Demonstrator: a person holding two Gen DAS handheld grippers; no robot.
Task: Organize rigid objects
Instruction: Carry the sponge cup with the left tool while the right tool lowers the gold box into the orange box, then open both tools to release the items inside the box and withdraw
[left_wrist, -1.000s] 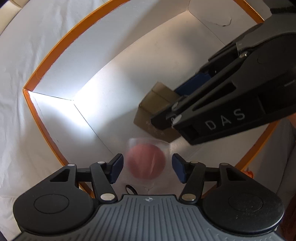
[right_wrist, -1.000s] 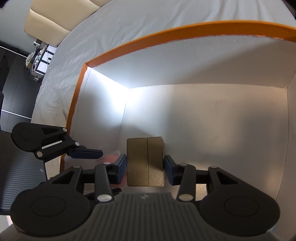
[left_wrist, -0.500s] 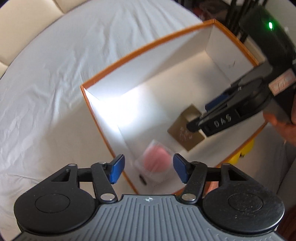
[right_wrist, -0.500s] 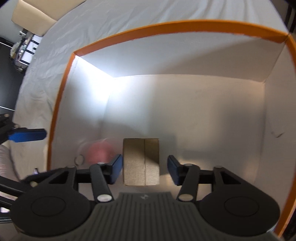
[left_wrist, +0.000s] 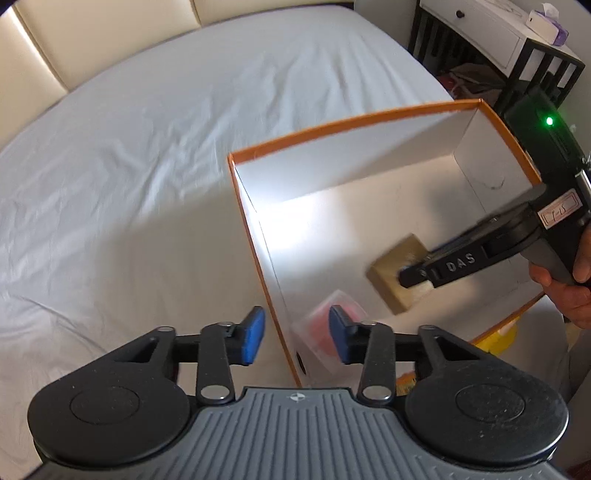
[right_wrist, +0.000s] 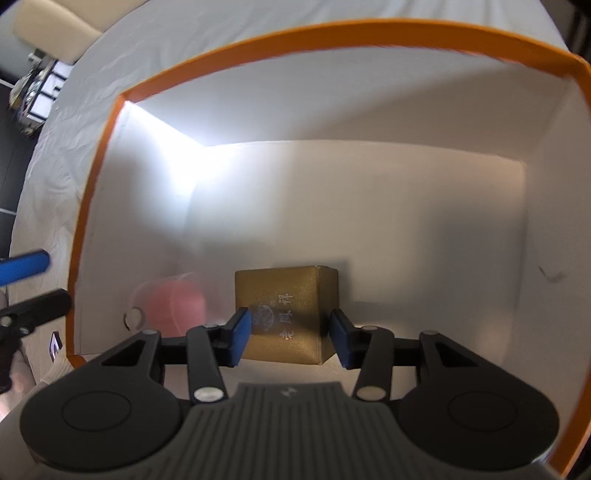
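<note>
- Both tongs stood wide with nothing between their pads: our left gripper (left_wrist: 293, 334) hung over the near rim of the orange-edged box (left_wrist: 369, 123), and our right gripper (right_wrist: 290, 338) hovered inside it, jaws straddling the gold carton (right_wrist: 286, 314) without visibly touching it.
- We found the gold carton on the box floor near the front wall, with a clear case holding a pink round thing (right_wrist: 173, 301) just beside it, toward the corner.
- We judged the carton light and stiff, its foil finish a little slippery, so flat opposite faces seemed the best hold; the clear case looked slick, brittle and easily cracked.
- We could read "DAS" on the right gripper's finger in the left view; the carton's Chinese characters and round seal were too blurred to read.
</note>
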